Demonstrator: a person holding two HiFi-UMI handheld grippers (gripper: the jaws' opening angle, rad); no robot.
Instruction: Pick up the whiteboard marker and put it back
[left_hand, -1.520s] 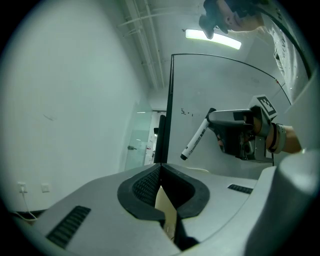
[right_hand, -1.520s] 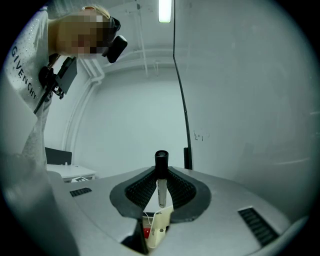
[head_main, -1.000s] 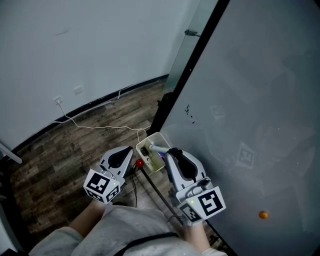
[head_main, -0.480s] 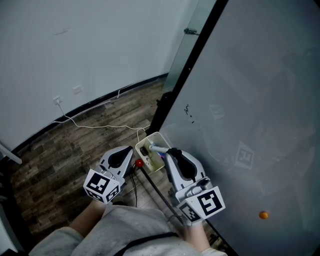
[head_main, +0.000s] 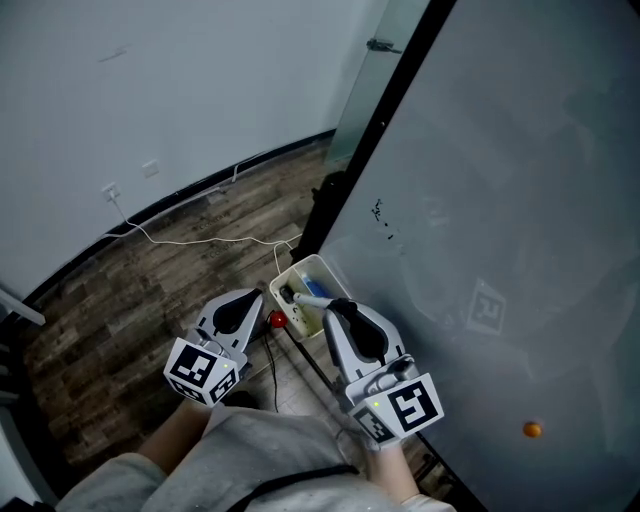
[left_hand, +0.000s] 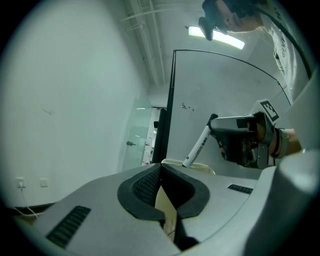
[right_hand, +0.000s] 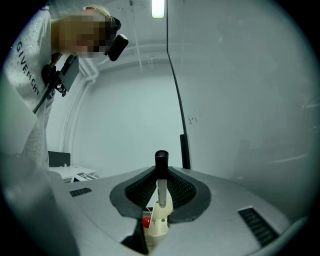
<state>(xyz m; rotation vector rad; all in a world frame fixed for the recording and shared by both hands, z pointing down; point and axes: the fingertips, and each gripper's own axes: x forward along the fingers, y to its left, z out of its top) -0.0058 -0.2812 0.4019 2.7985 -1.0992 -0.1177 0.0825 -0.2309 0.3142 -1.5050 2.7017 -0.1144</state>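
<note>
A small cream plastic open-topped box (head_main: 318, 263) sits at the foot of the large pale whiteboard (head_main: 500, 180), with a small red round thing (head_main: 277, 319) just outside it at 8 o'clock. Inside it shows a dark item too small to make out, and the lower end of the white-barrelled, black-capped whiteboard marker (right_hand: 161, 161) dips into the box. The right gripper (head_main: 337, 306) clamps that marker between its pads, cap end up, the barrel slanting down towards 10 o'clock into the box. The left gripper (head_main: 256, 298) lies at the box's 8 o'clock, its jaws together with nothing between them, well apart from the marker.
</note>
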